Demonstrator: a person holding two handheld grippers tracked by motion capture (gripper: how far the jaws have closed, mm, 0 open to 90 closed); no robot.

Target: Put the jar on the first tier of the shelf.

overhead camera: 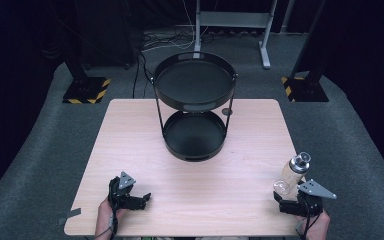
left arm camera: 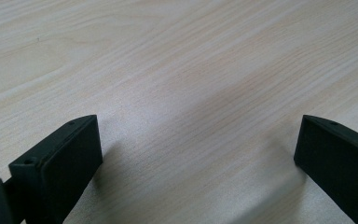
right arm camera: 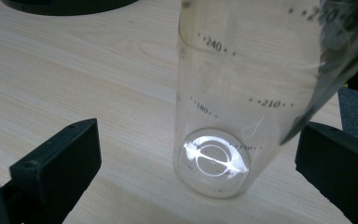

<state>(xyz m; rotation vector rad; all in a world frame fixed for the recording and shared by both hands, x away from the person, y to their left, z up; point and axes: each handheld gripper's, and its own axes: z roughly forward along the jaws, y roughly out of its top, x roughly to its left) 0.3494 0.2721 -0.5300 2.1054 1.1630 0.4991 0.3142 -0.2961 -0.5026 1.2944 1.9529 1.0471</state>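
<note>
A clear bottle [overhead camera: 291, 175] with a silvery cap and printed volume marks stands near the table's right front corner. In the right gripper view the bottle [right arm camera: 233, 93] rises between the two black jaws, its round base resting on the wood. My right gripper [overhead camera: 286, 199] [right arm camera: 198, 144] is open wide around the bottle's foot, with a clear gap on the left side. My left gripper [overhead camera: 142, 198] [left arm camera: 198, 140] rests low over the bare wood at the front left, open, with nothing between its jaws.
A black two-tier round tray stand [overhead camera: 195, 75] rises at the table's far middle, its lower tray [overhead camera: 172, 142] on the wooden table [overhead camera: 130, 150]. Grey carpet surrounds the table, with stand feet and cables behind.
</note>
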